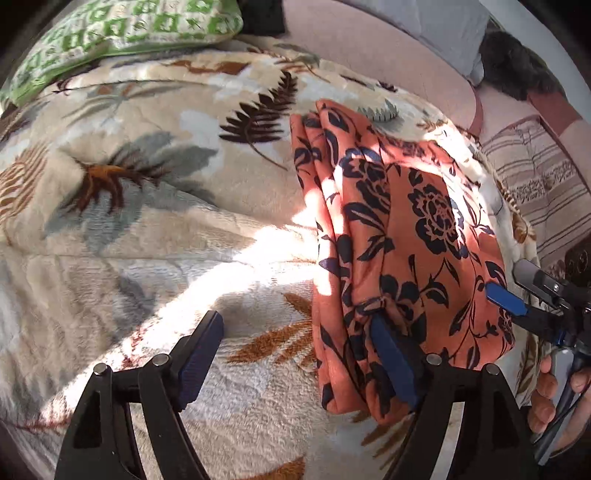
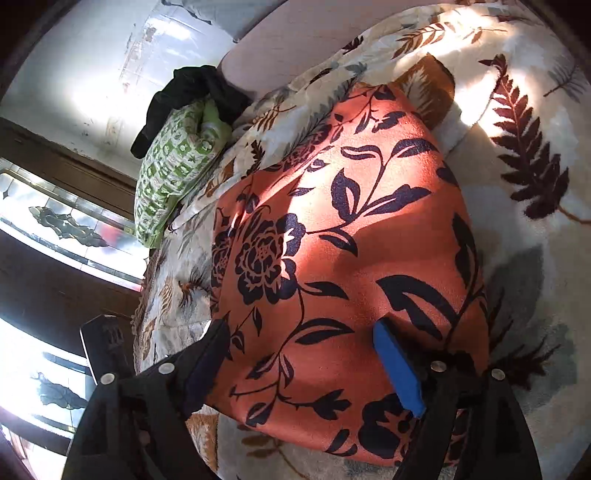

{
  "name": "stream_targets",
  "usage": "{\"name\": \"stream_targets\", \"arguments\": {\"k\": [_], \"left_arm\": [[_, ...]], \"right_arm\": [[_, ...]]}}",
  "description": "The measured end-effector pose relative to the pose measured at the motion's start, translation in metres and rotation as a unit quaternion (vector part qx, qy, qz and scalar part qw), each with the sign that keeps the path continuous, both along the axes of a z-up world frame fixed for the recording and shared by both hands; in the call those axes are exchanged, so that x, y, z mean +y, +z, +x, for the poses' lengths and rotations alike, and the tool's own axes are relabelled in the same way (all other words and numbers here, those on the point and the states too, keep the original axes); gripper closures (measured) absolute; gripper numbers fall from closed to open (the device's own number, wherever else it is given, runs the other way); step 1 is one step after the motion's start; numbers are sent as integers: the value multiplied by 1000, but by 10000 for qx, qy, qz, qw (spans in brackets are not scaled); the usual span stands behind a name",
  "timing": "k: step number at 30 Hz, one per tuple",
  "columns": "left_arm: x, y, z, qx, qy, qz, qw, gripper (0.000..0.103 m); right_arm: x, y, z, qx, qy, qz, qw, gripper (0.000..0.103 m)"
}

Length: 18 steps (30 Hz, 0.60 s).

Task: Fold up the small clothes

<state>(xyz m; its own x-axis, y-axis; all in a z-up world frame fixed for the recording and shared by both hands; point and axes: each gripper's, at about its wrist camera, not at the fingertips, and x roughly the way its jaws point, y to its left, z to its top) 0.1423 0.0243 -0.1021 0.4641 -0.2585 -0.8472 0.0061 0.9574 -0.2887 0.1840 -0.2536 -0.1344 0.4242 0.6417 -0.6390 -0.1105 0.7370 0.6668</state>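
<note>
An orange garment with dark blue flowers [image 1: 399,236] lies folded in a thick stack on a leaf-patterned fleece blanket [image 1: 155,229]. My left gripper [image 1: 295,354] is open just at the garment's near left edge; its right finger [image 1: 391,362] touches the folded edge, its left finger rests over the blanket. My right gripper [image 2: 306,362] is open right above the garment [image 2: 332,240], with one finger at each side of its near part. The right gripper also shows in the left wrist view [image 1: 517,291], at the garment's right edge.
A green patterned pillow [image 1: 122,33] lies at the blanket's far end, with a dark cloth [image 2: 192,96] behind it. A striped cushion [image 1: 535,192] and a pink surface [image 1: 388,48] lie beyond the garment. A window [image 2: 55,229] is at the left of the right wrist view.
</note>
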Motion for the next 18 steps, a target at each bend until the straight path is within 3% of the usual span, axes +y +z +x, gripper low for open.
{"name": "stream_targets", "arguments": {"k": [3, 6, 8, 11, 14, 18], "left_arm": [[4, 37, -27, -564, 81, 288, 9980, 21], [1, 65, -55, -917, 183, 502, 9944, 18], [-5, 76, -74, -1190, 295, 780, 9894, 12], [-18, 87, -94, -1402, 350, 1187, 9824, 10], [-37, 87, -101, -1339, 293, 1656, 9766, 10], [-50, 93, -114, -1412, 317, 1751, 9739, 10]], "right_arm": [[-6, 36, -29, -580, -1, 232, 9980, 20], [-17, 58, -76, -1223, -343, -285, 9915, 19], [-20, 57, -108, -1437, -570, -785, 9849, 14], [-22, 37, -141, -1282, -539, -1228, 9826, 13], [-11, 27, -154, -1229, -332, -1753, 9762, 13], [-12, 25, -156, -1124, -461, -2144, 9692, 10]]}}
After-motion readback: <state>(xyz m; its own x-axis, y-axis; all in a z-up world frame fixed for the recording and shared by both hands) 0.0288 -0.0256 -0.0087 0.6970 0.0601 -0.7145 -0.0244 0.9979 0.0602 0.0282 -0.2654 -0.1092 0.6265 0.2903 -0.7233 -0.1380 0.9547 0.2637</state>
